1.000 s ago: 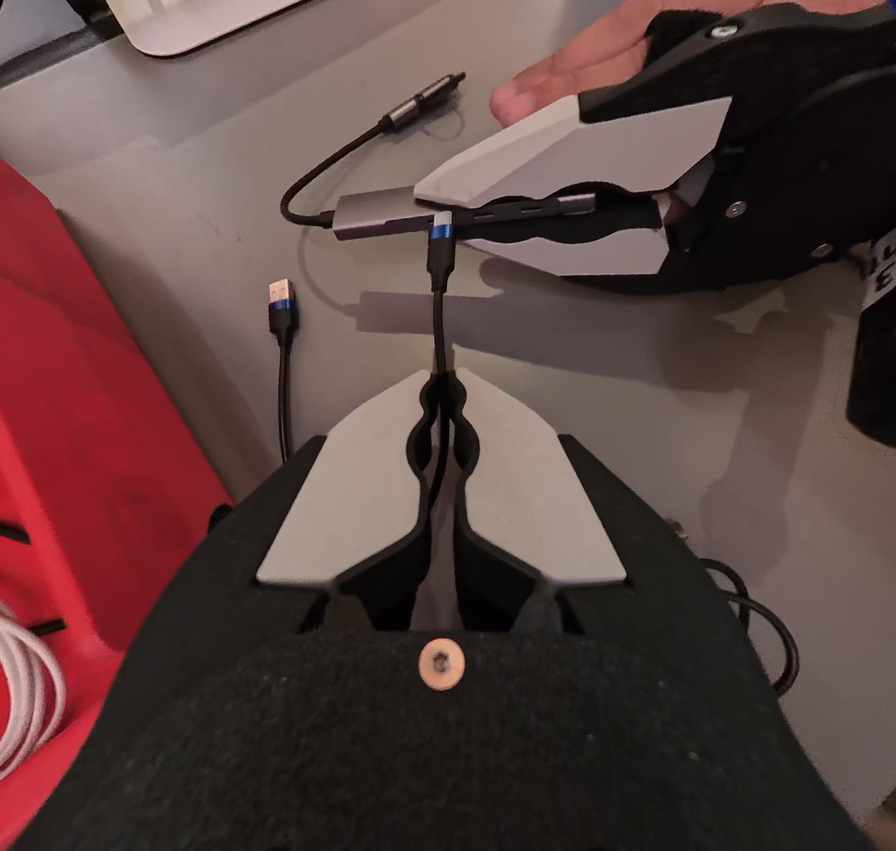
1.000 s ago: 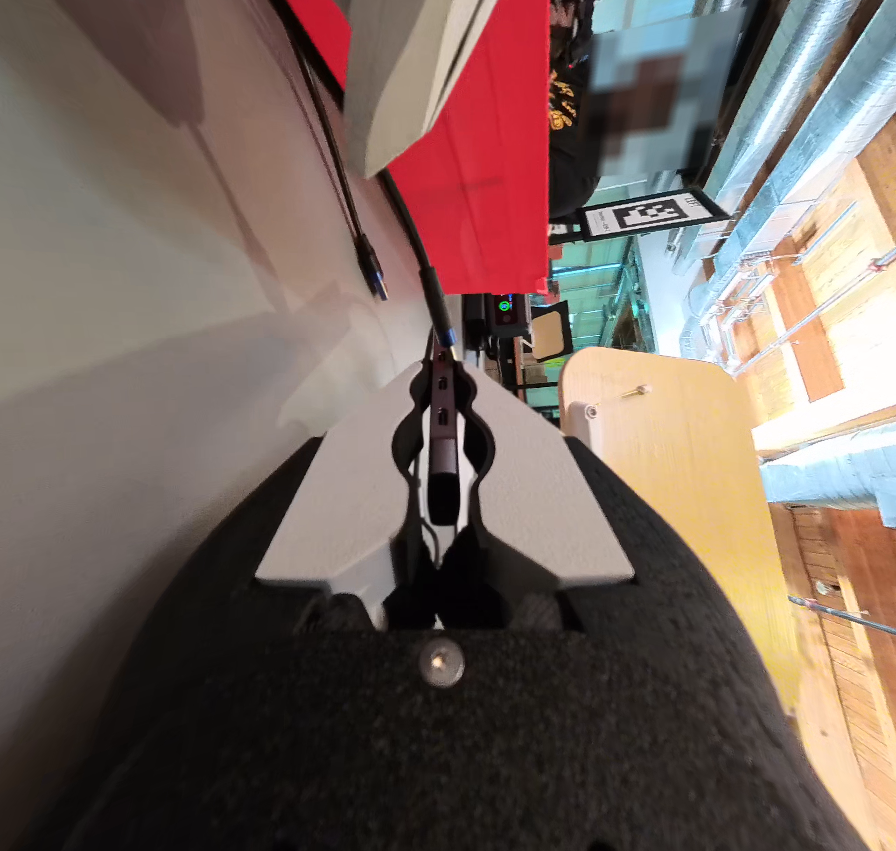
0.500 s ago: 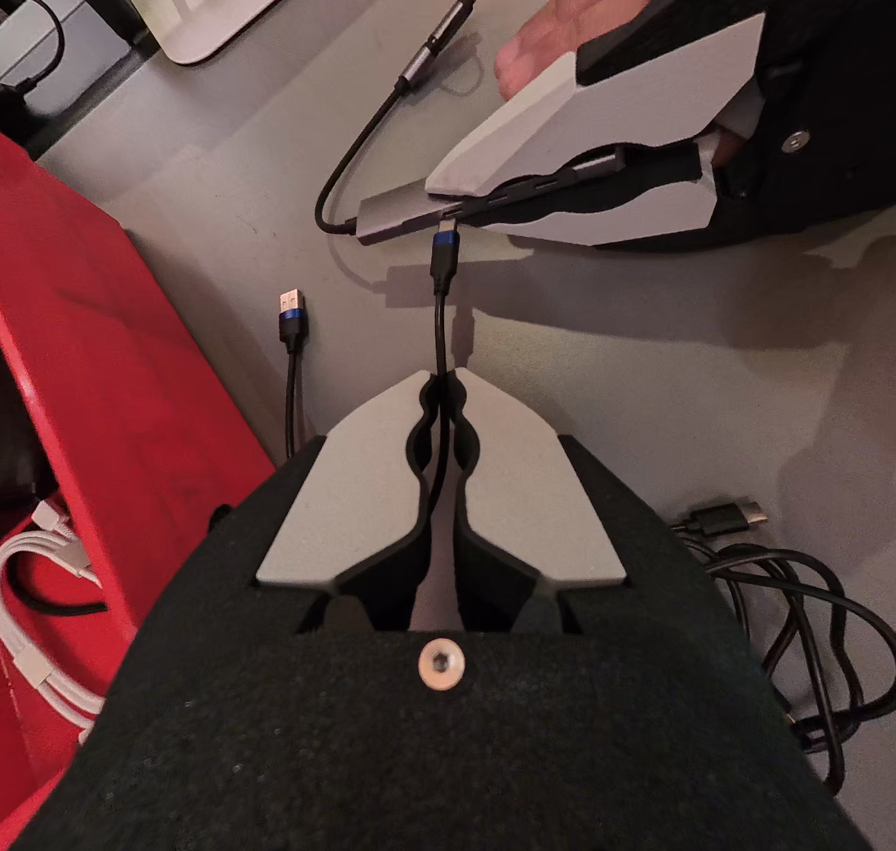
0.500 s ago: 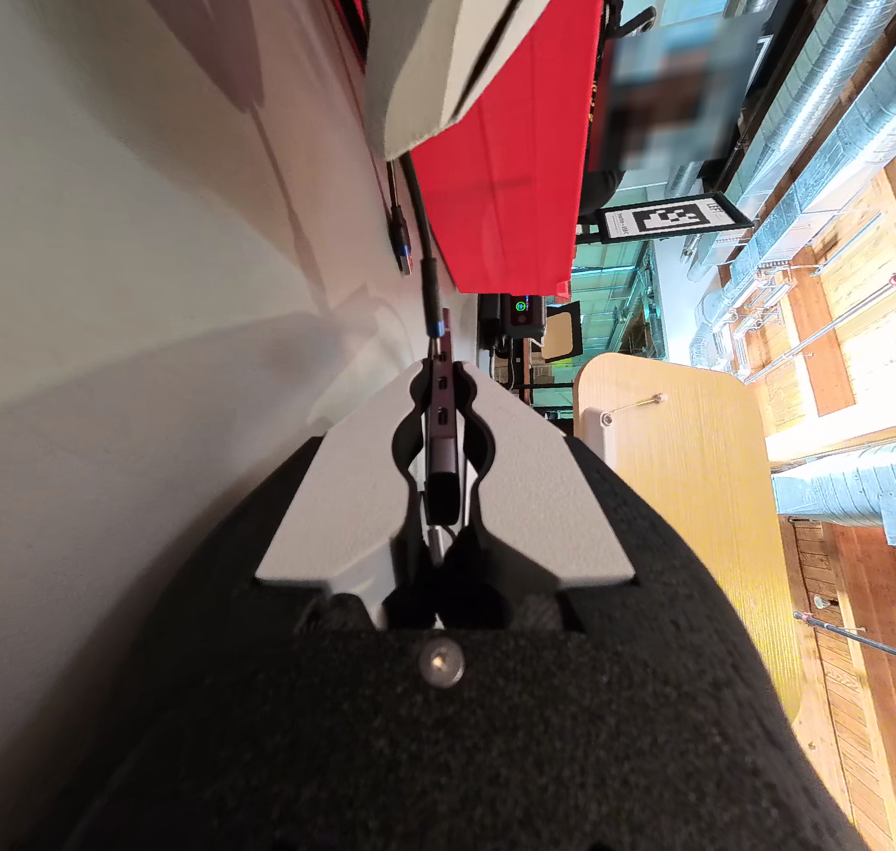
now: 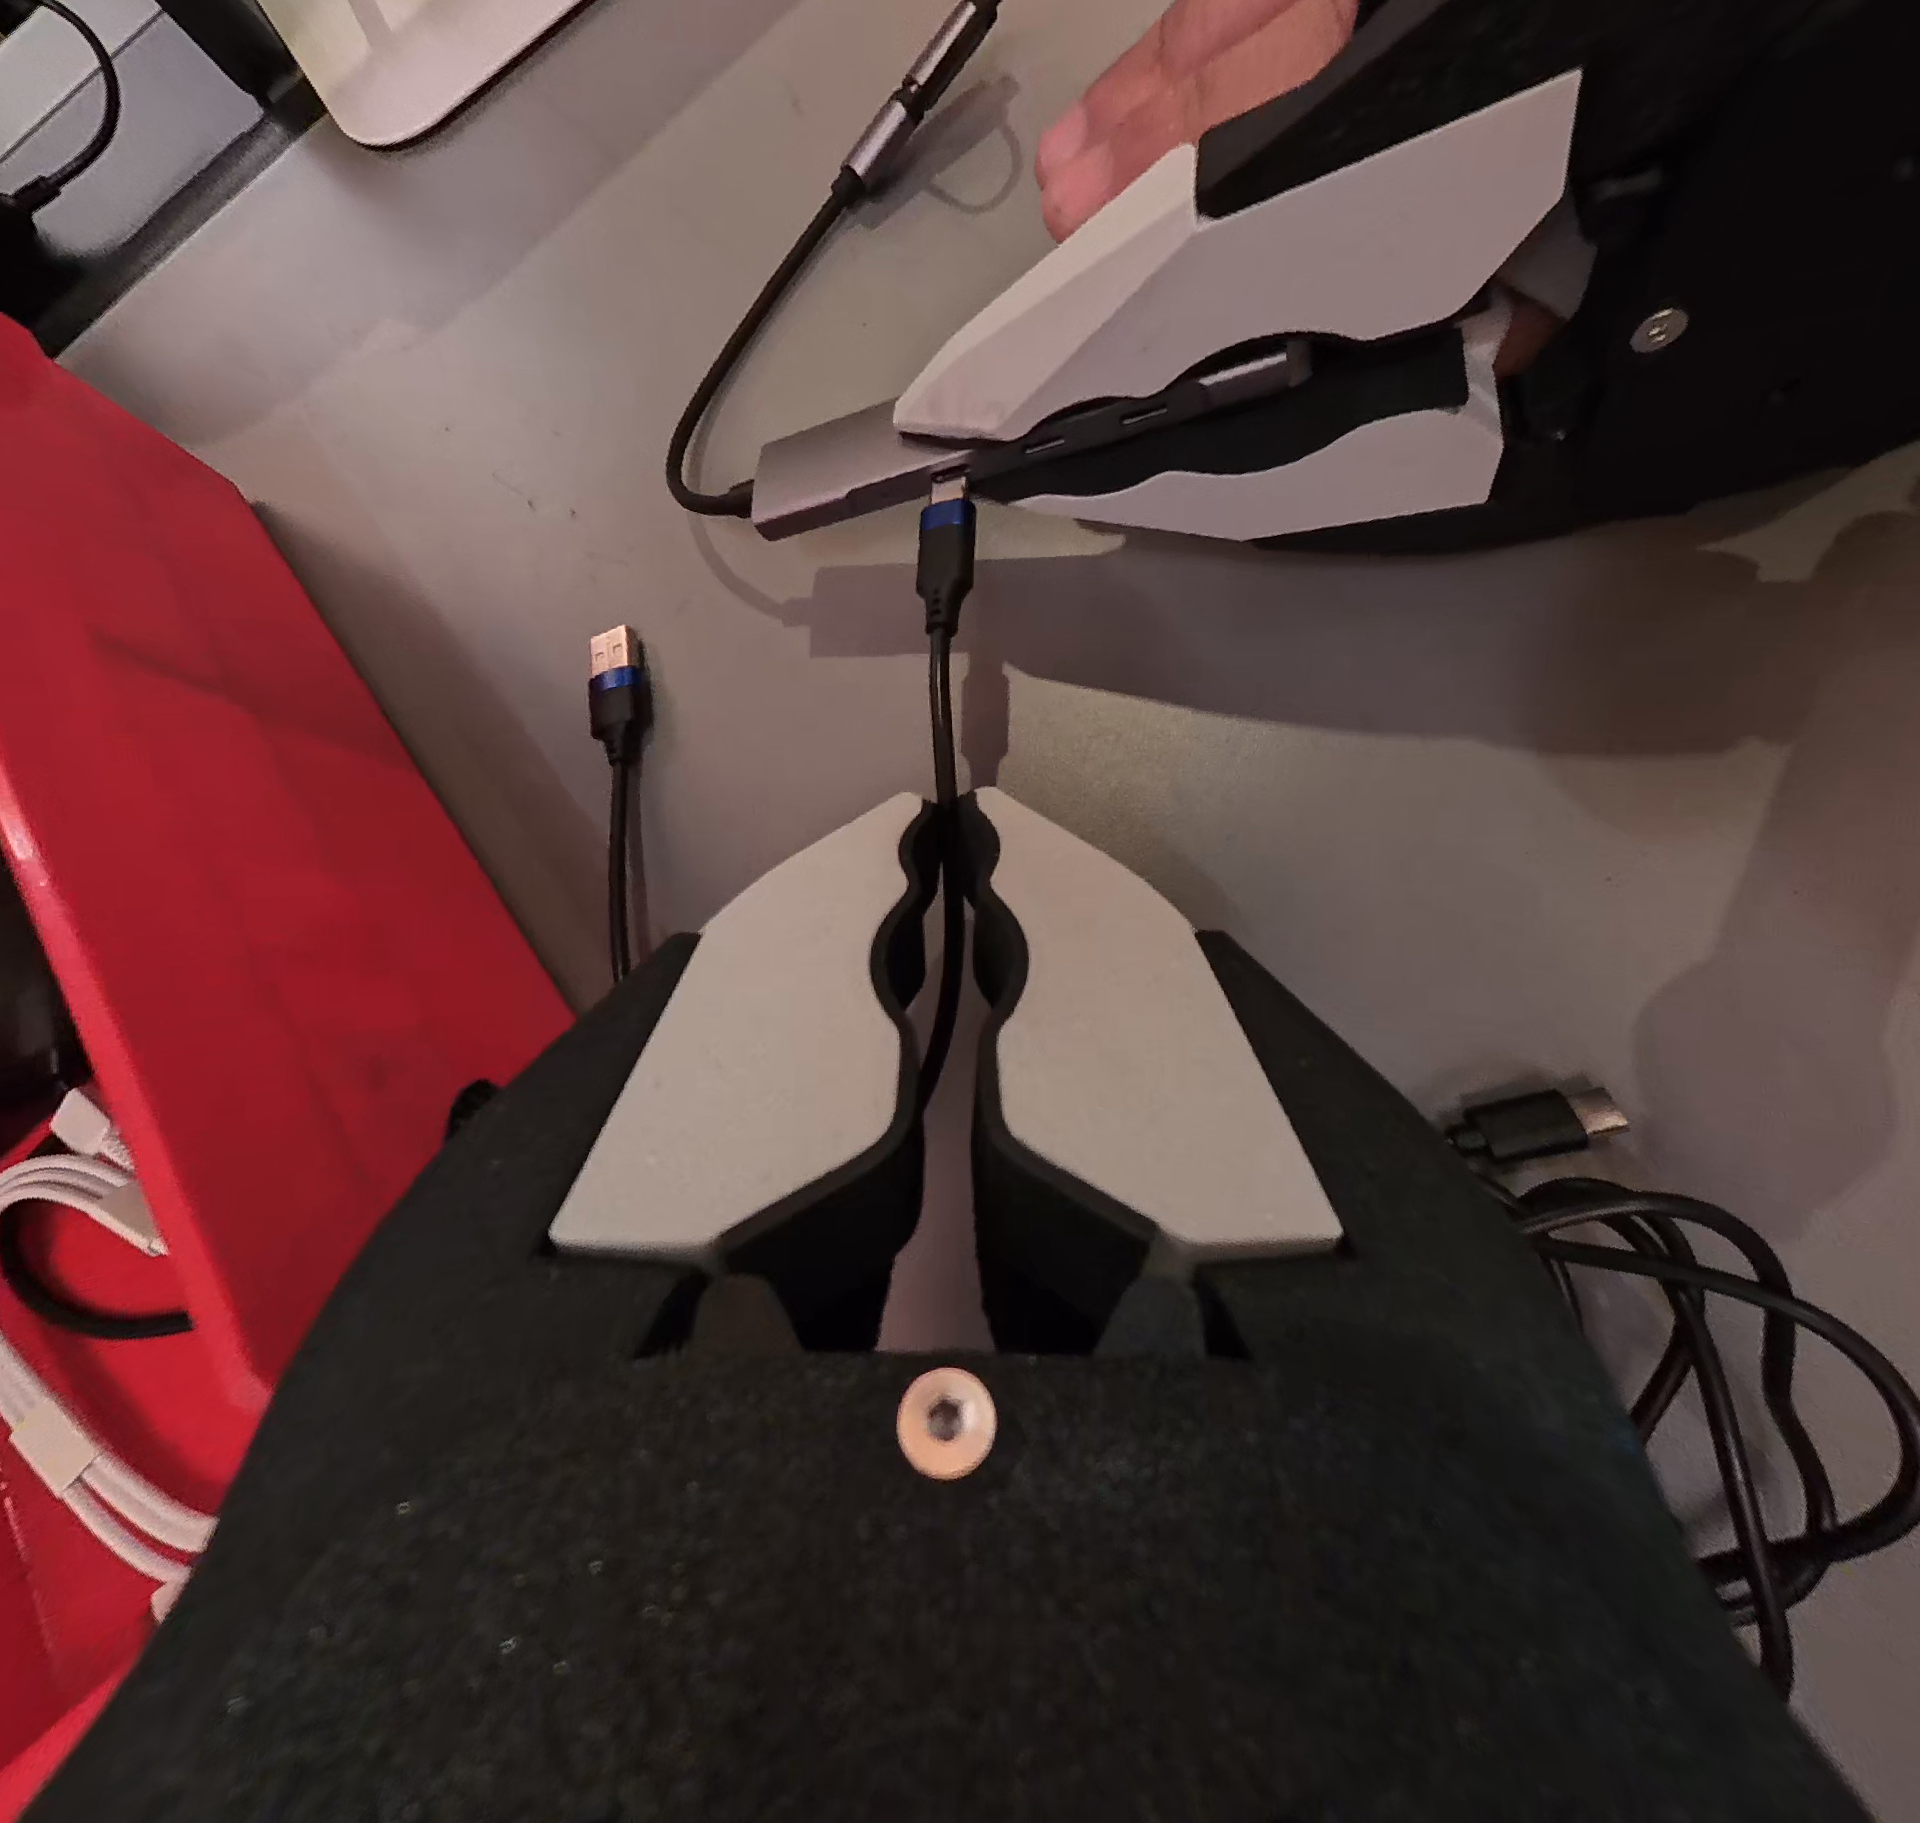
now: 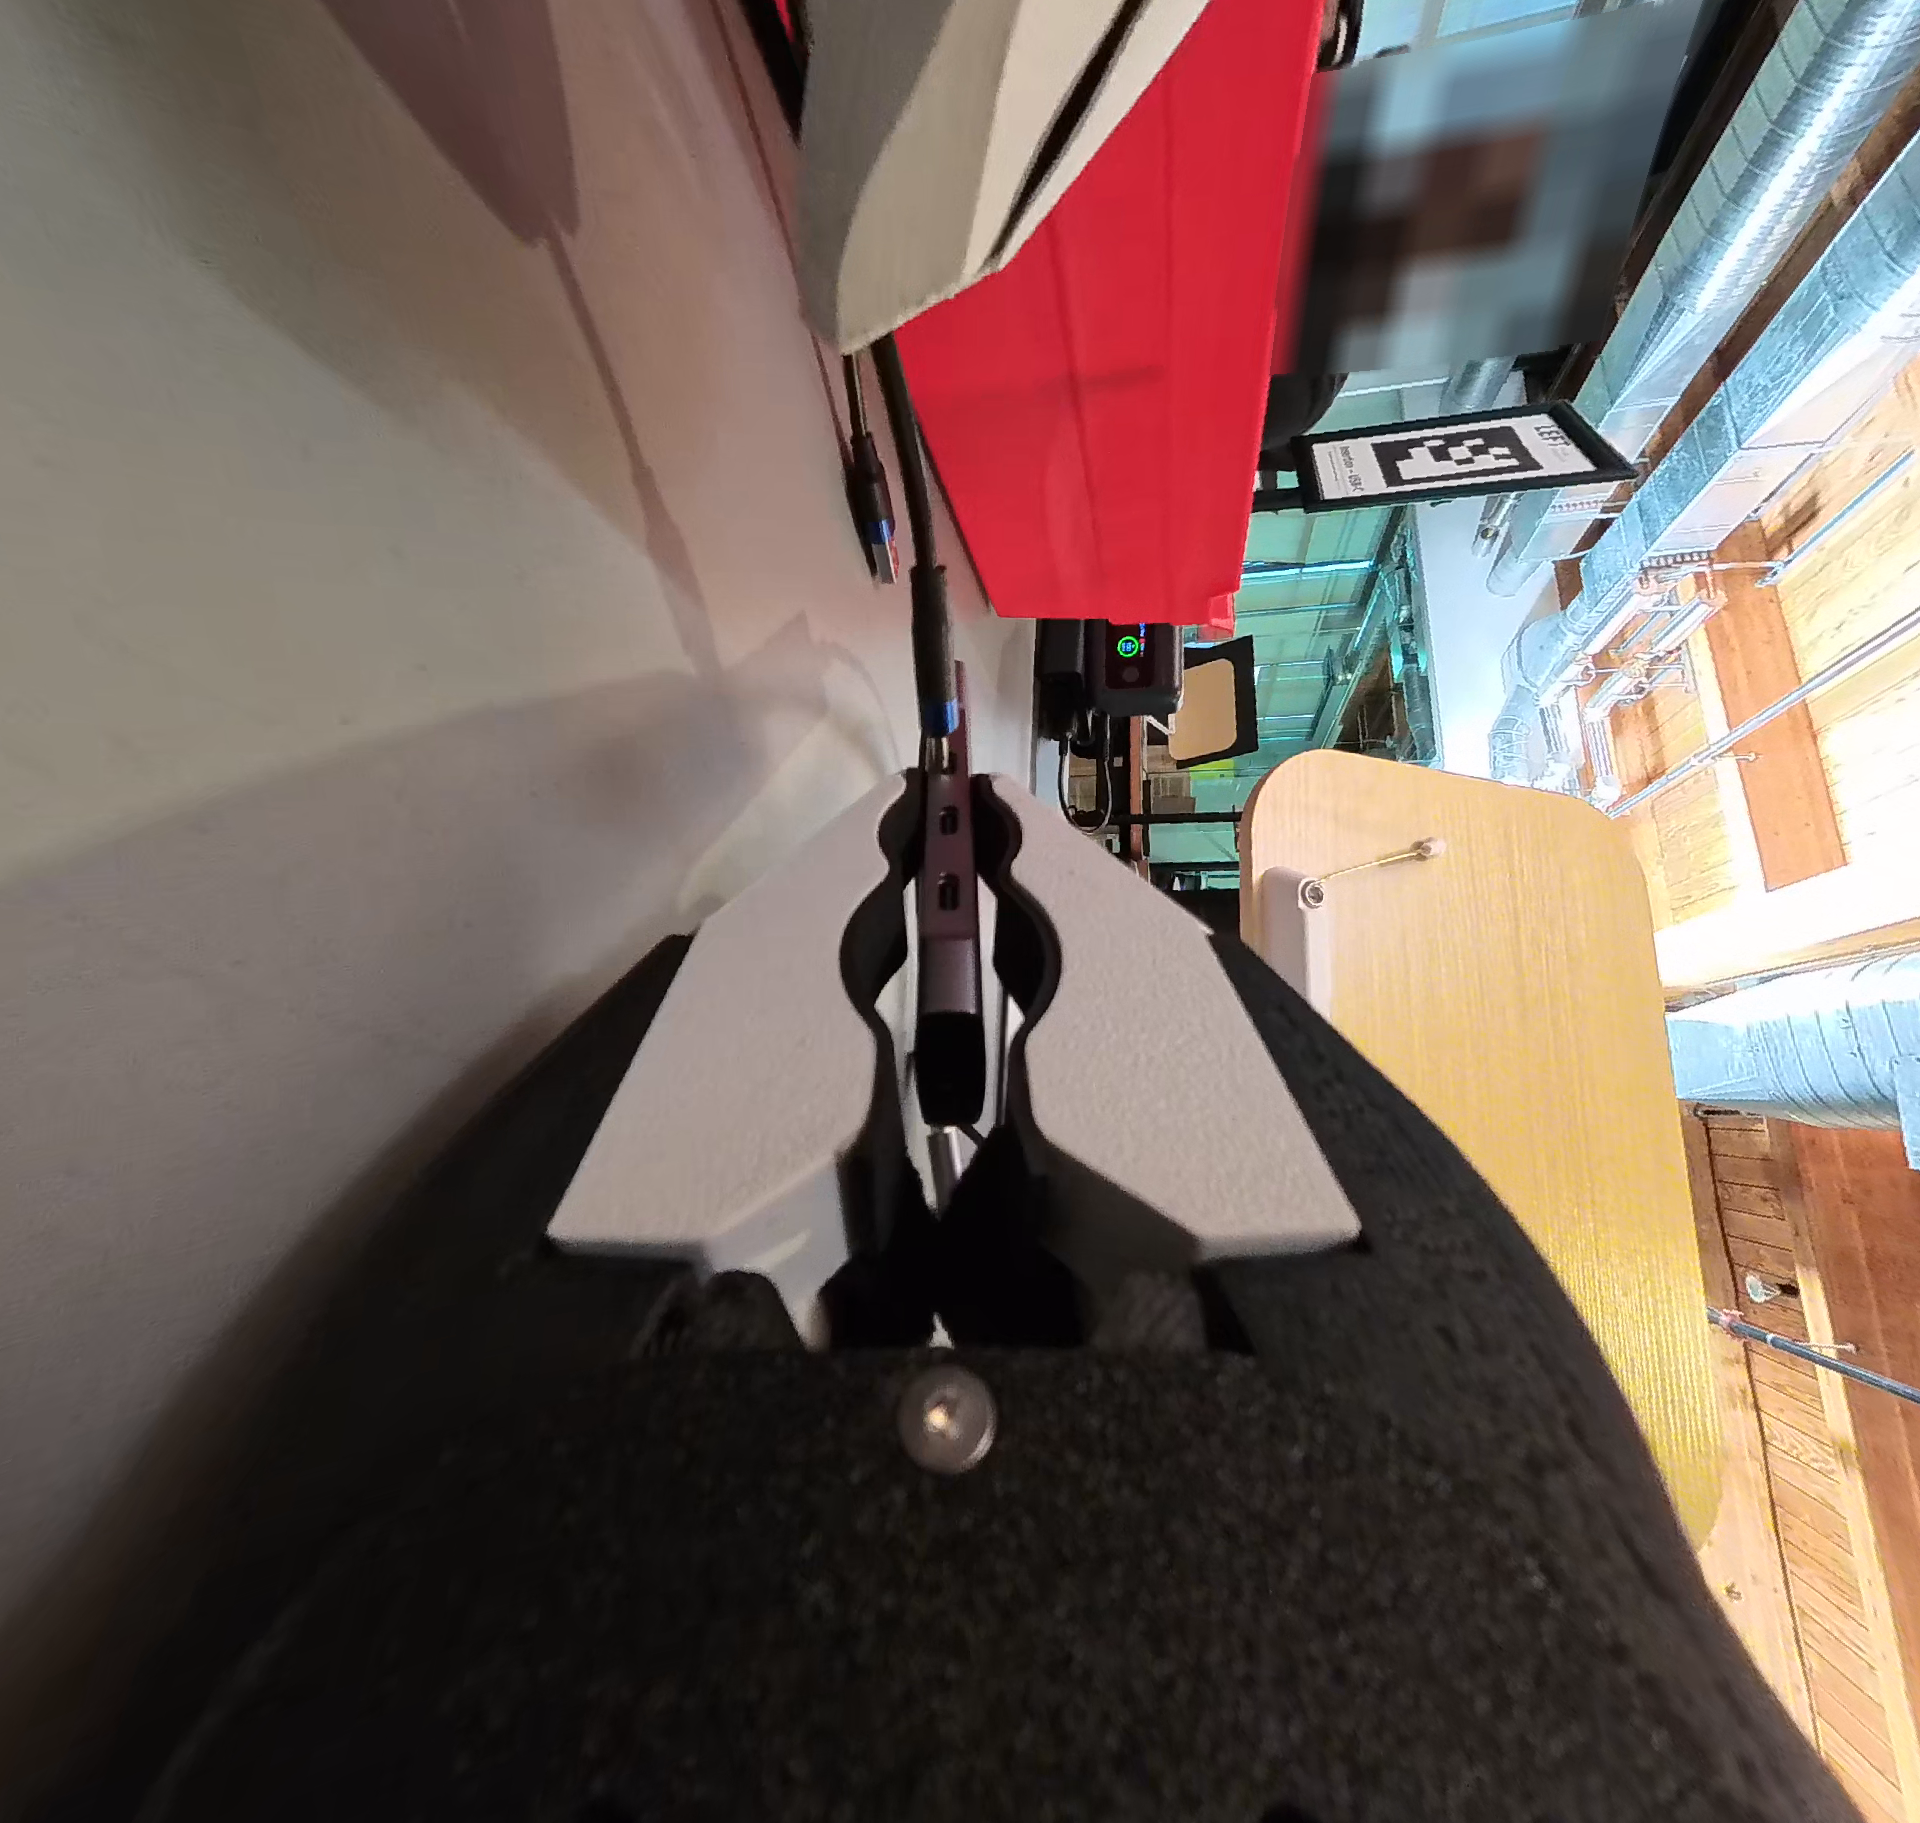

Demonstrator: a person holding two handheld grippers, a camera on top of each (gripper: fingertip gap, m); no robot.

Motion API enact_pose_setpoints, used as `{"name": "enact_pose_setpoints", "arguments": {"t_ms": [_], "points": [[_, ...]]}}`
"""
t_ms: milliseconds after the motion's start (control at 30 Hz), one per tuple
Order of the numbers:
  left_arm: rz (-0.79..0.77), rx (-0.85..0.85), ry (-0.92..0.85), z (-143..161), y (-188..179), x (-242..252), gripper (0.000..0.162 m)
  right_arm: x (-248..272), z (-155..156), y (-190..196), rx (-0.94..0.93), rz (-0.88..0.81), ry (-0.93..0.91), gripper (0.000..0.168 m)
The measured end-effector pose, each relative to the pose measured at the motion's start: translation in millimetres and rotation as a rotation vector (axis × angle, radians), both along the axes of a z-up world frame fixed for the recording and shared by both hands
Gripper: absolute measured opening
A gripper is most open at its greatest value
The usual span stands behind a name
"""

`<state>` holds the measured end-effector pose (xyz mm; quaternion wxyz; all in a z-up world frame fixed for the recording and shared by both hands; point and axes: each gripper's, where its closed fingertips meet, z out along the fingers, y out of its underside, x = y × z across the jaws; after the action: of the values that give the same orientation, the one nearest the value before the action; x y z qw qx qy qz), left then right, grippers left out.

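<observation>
Left wrist view: the left claw (image 5: 948, 805) is pressed together on a thin black cable (image 5: 940, 724), pinching it just behind its blue-ringed plug (image 5: 945, 539), so the plug stays in line with the port. The plug tip touches the side of a grey hub (image 5: 831, 469); how deep it sits cannot be told. The right claw (image 5: 935, 443) clamps the hub flat, raised off the grey worktop (image 5: 1351, 890). A spare plug (image 5: 615, 672) lies beside a red bin (image 5: 208, 786).

Right wrist view: the right claw (image 6: 948, 786) pinches the hub (image 6: 951, 900) edge-on, ports facing outward; the plug (image 6: 935, 672) meets it at the tips.
</observation>
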<state>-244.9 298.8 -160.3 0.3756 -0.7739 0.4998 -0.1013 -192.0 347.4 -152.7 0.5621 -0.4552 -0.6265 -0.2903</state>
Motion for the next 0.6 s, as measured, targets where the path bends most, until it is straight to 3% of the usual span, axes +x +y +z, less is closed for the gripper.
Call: {"name": "enact_pose_setpoints", "arguments": {"t_ms": [600], "points": [[-0.001, -0.009, -0.006, 0.1, 1.3, -0.2, 0.003, -2.6, -2.4, -1.9, -0.004, 0.007, -0.01, 0.007]]}}
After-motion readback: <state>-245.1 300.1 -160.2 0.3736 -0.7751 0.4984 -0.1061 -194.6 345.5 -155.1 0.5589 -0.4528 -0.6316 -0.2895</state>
